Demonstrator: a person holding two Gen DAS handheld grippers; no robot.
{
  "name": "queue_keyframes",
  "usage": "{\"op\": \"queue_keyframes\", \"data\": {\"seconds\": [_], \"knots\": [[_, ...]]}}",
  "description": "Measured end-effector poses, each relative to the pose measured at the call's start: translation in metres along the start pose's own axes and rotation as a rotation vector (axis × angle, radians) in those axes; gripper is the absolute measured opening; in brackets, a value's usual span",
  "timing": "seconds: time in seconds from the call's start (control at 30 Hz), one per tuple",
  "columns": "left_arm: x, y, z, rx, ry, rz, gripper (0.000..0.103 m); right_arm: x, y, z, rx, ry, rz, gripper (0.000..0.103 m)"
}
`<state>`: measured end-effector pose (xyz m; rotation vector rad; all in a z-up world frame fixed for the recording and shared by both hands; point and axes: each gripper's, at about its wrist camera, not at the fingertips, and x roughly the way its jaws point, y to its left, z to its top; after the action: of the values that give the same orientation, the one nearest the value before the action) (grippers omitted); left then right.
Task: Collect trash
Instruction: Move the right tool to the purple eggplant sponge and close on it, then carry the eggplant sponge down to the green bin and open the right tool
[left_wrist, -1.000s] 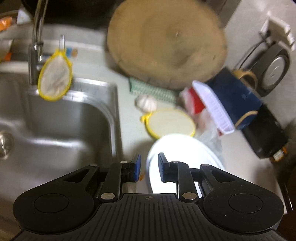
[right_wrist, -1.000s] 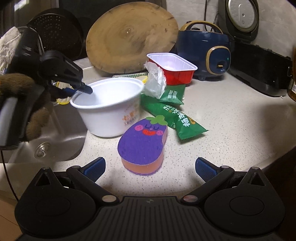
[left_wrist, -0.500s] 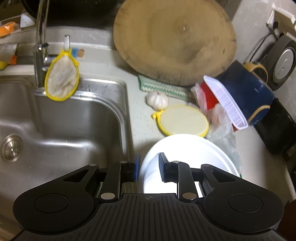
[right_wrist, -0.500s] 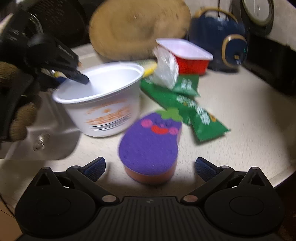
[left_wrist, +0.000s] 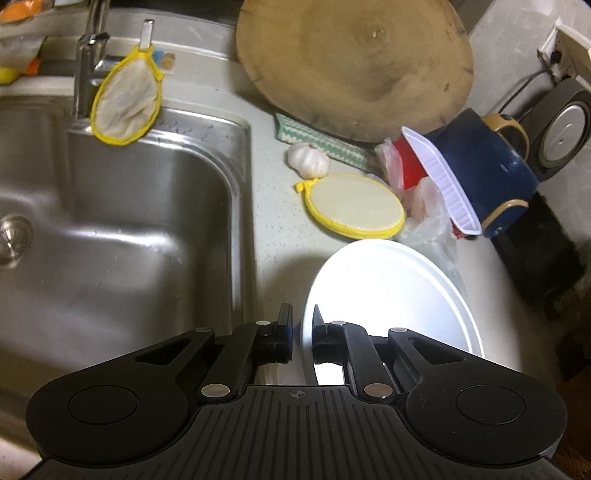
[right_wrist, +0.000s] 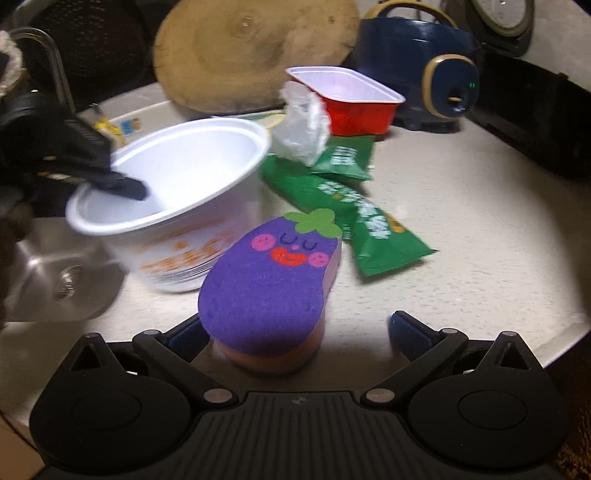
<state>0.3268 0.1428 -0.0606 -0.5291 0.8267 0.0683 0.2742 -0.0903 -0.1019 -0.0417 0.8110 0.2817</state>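
Right gripper (right_wrist: 295, 334), jaws spread wide, with an eggplant-shaped sponge (right_wrist: 269, 288) standing between them, directly in front. Left gripper (left_wrist: 302, 334), clenched on the near rim of the white disposable bowl (left_wrist: 388, 291), which is tilted beside the steel sink (left_wrist: 122, 221); bowl interior empty. Behind: green snack wrappers (right_wrist: 354, 206), crumpled clear plastic (right_wrist: 304, 129), an empty red tray (right_wrist: 347, 99). Farthest: round wooden board (left_wrist: 354, 66), blue cooker (right_wrist: 417, 62).

White round plastic bowl (right_wrist: 177, 199): your left gripper (left_wrist: 302, 326) has tilted and raised it off the counter; your right gripper (right_wrist: 295, 332) now nearer the purple eggplant-shaped sponge (right_wrist: 266, 280).
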Motion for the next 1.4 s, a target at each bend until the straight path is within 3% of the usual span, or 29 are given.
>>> {"op": "queue_keyframes", "data": {"seconds": [0.07, 0.17, 0.23, 0.47, 0.67, 0.87, 0.93, 1.03, 1.17, 1.27, 1.4], "knots": [[-0.005, 0.006, -0.001, -0.008, -0.007, -0.038, 0.011, 0.000, 0.002, 0.000, -0.025, 0.011, 0.000, 0.103], [-0.013, 0.016, -0.001, -0.023, -0.026, -0.095, 0.011, -0.004, 0.005, 0.003, -0.047, 0.054, 0.067, 0.102], [-0.019, 0.027, 0.000, -0.041, -0.031, -0.142, 0.011, -0.013, 0.008, 0.004, -0.003, 0.054, 0.090, 0.102], [-0.043, 0.060, 0.009, 0.006, -0.002, -0.291, 0.011, -0.061, 0.034, 0.004, 0.100, -0.079, -0.121, 0.102], [-0.050, 0.087, 0.019, -0.018, -0.007, -0.315, 0.011, -0.045, 0.056, 0.032, 0.049, -0.113, -0.186, 0.101], [-0.088, 0.115, 0.013, 0.013, -0.076, -0.293, 0.011, 0.000, 0.041, 0.038, 0.106, -0.010, -0.173, 0.089], [-0.105, 0.129, 0.003, -0.001, -0.077, -0.272, 0.011, 0.005, 0.043, 0.033, 0.086, -0.002, -0.153, 0.068], [-0.130, 0.141, -0.017, 0.005, -0.059, -0.257, 0.011, -0.009, 0.053, 0.027, 0.024, -0.029, -0.131, 0.066], [-0.161, 0.137, -0.055, 0.103, -0.024, -0.283, 0.011, -0.073, 0.069, 0.008, -0.016, -0.113, -0.024, 0.066], [-0.173, 0.132, -0.096, 0.153, 0.060, -0.306, 0.011, -0.114, 0.073, -0.019, -0.011, -0.118, 0.084, 0.066], [-0.167, 0.134, -0.160, 0.232, 0.200, -0.277, 0.011, -0.141, 0.066, -0.071, 0.052, -0.060, 0.131, 0.066]]}}
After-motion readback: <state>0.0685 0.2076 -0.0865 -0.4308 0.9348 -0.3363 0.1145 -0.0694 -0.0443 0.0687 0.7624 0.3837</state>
